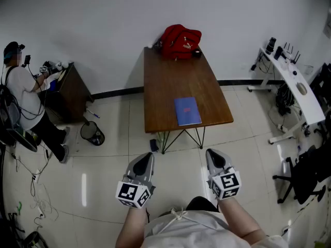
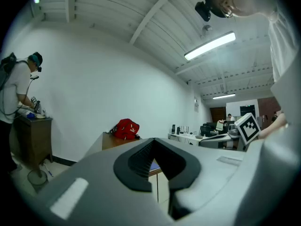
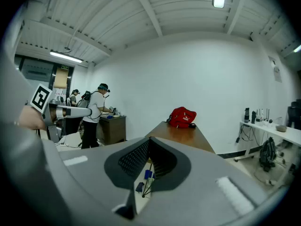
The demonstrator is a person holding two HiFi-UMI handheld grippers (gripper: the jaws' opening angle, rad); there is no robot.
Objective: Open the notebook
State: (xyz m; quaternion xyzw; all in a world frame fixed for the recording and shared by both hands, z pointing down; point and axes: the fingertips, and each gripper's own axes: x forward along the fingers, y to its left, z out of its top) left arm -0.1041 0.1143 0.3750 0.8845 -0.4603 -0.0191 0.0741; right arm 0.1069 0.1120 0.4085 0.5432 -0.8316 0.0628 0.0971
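The blue notebook [image 1: 187, 111] lies closed and flat on the near part of a brown table [image 1: 165, 81], a little right of the table's middle and close to its near edge. At the table's far end a red bag [image 1: 179, 41] sits against the white wall, well apart from the notebook.

Both grippers are held over the tiled floor [image 1: 103, 174] on the near side of the table, side by side and pointing towards it. Neither reaches the table or touches anything. The left gripper [image 1: 145, 159] has its jaws together with nothing between them. Its own view shows the two dark pads meeting at the tip, with the table and bag beyond. The right gripper [image 1: 214, 156] also has its jaws closed on nothing, and its pads meet at the tip in its own view.

At the far left a person [image 1: 23, 94] stands at a dark cabinet [image 1: 75, 89], with a bin [image 1: 92, 133] on the floor near it. A white desk [image 1: 297, 87] with small devices on it stands along the right side.
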